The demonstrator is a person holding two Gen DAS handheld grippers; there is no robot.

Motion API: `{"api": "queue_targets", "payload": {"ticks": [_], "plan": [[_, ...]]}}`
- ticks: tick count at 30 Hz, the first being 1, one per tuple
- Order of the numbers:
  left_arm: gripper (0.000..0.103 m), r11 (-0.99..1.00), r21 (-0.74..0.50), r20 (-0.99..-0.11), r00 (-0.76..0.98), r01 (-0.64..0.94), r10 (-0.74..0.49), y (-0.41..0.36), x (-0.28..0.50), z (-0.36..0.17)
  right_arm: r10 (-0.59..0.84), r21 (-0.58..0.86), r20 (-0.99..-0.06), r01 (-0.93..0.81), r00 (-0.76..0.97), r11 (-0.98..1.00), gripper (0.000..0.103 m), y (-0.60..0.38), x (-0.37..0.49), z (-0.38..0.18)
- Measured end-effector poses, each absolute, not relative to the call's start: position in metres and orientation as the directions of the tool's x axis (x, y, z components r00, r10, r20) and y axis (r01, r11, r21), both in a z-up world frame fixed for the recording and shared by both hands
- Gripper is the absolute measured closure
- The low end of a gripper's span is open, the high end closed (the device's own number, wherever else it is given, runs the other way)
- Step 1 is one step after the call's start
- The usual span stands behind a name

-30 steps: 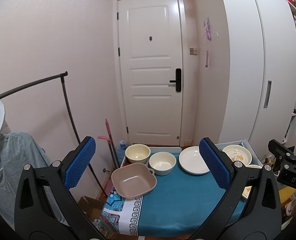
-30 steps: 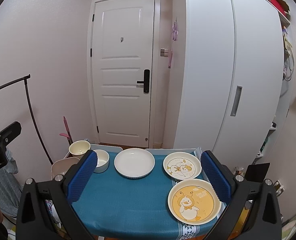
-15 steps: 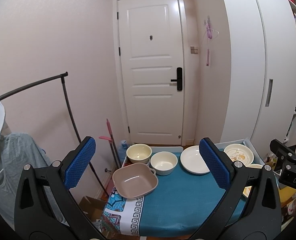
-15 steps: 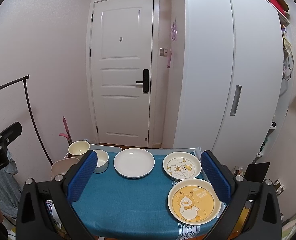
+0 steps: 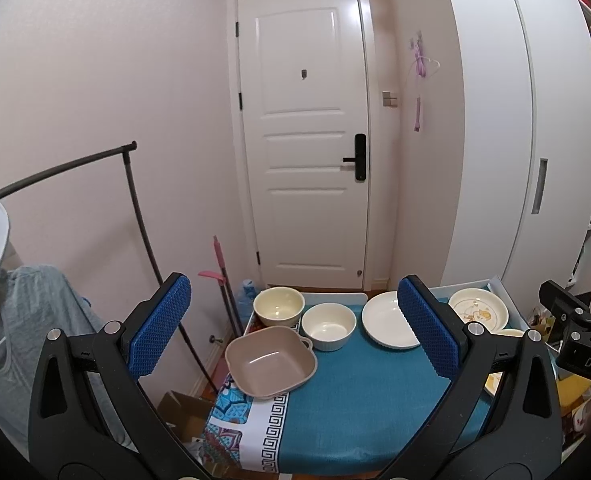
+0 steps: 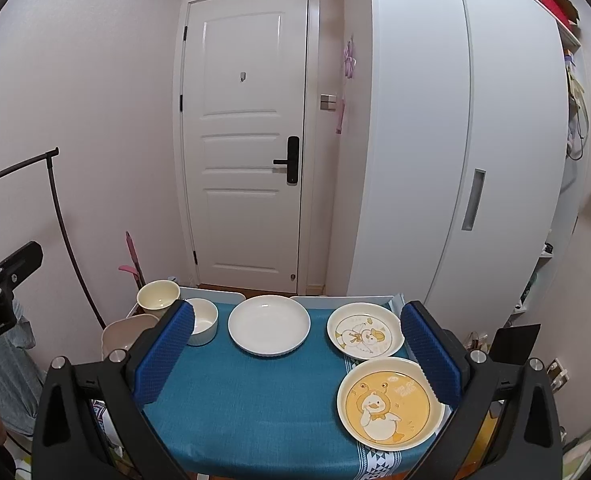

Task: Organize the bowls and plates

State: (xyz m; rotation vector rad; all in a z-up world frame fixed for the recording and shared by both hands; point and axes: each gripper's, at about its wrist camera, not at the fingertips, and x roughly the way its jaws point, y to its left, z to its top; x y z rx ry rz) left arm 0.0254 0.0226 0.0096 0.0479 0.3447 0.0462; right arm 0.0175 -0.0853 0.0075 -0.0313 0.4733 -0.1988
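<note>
On the blue-clothed table (image 5: 355,412) stand a tan square bowl (image 5: 270,362), a cream bowl (image 5: 278,306), a white ribbed bowl (image 5: 329,325), a plain white plate (image 5: 385,325) and a duck plate (image 5: 478,308). In the right wrist view the white plate (image 6: 269,325), the duck plate (image 6: 365,335) and a yellow duck plate (image 6: 389,403) show. My left gripper (image 5: 293,332) is open and empty above the near left of the table. My right gripper (image 6: 297,354) is open and empty above the near right.
A white door (image 5: 307,140) and a white wardrobe (image 6: 455,140) stand behind the table. A black clothes rail (image 5: 135,208) with hanging clothes stands at the left. A pink-handled broom (image 5: 221,272) leans by the wall. A cardboard box (image 5: 183,412) lies on the floor.
The left wrist view has shifted slightly, so the dishes sit a little further right in it. The right gripper has hardly moved. Both stay open.
</note>
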Motion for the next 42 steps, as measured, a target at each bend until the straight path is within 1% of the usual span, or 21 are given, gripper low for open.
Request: {"api": "queue_targets", "payload": {"ticks": [28, 35, 39, 42], "plan": [[0.0, 0.999, 0.046, -0.338, 0.94, -0.03, 0.044, 0.027, 0.034, 0.011, -0.204, -0.087, -0.439, 0.185, 0.875, 0.979, 0.0, -0.083, 0.024, 0.009], [0.0, 0.999, 0.041, -0.353, 0.935, -0.027, 0.04, 0.03, 0.048, 0.007, -0.188, -0.092, -0.455, 0.164, 0.87, 0.982, 0.0, -0.081, 0.031, 0.004], [0.0, 0.999, 0.05, -0.373, 0.928, -0.001, 0.019, 0.02, 0.068, 0.001, -0.2, -0.091, -0.479, 0.178, 0.855, 0.98, 0.0, -0.091, 0.041, -0.003], [0.0, 0.997, 0.054, -0.398, 0.917, 0.061, -0.034, 0.005, 0.089, -0.008, -0.221, -0.091, -0.497, 0.203, 0.839, 0.975, 0.0, -0.105, 0.048, -0.011]]}}
